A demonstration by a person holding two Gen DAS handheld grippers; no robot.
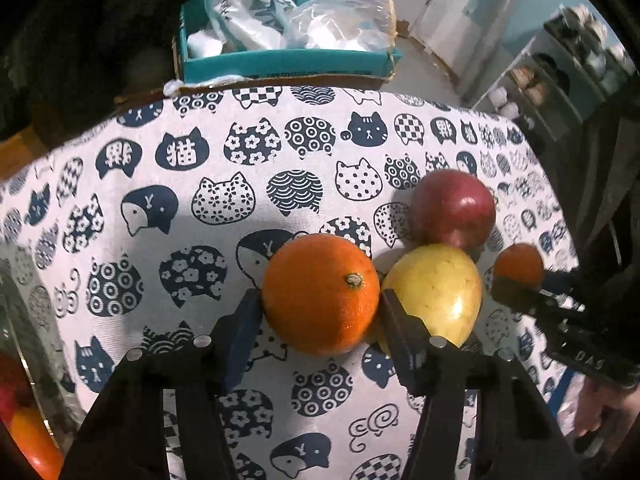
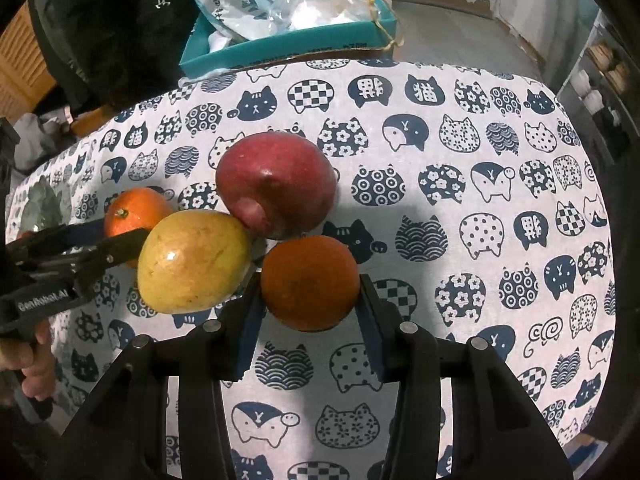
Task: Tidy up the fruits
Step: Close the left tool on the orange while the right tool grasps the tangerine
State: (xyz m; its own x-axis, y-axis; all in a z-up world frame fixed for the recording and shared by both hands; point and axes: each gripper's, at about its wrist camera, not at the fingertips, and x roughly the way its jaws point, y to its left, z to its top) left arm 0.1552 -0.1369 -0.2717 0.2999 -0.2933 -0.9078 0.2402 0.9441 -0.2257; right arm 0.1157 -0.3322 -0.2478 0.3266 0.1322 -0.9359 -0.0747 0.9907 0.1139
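Several fruits sit clustered on a cat-print tablecloth (image 1: 200, 208). My left gripper (image 1: 320, 300) is shut on a large orange (image 1: 320, 294) with its stem up. A yellow apple (image 1: 438, 292) touches it on the right, and a red apple (image 1: 452, 208) lies behind. My right gripper (image 2: 310, 286) is shut on a smaller orange (image 2: 310, 282); this shows at the right of the left wrist view (image 1: 518, 266). In the right wrist view the yellow apple (image 2: 194, 262), red apple (image 2: 276, 184) and large orange (image 2: 136, 212) lie to the left.
A teal cardboard box (image 1: 280, 60) of plastic bags stands beyond the table's far edge, also in the right wrist view (image 2: 288, 50). A glass bowl with orange and red items (image 1: 24, 420) sits at the left. Shelves (image 1: 560, 76) stand at the far right.
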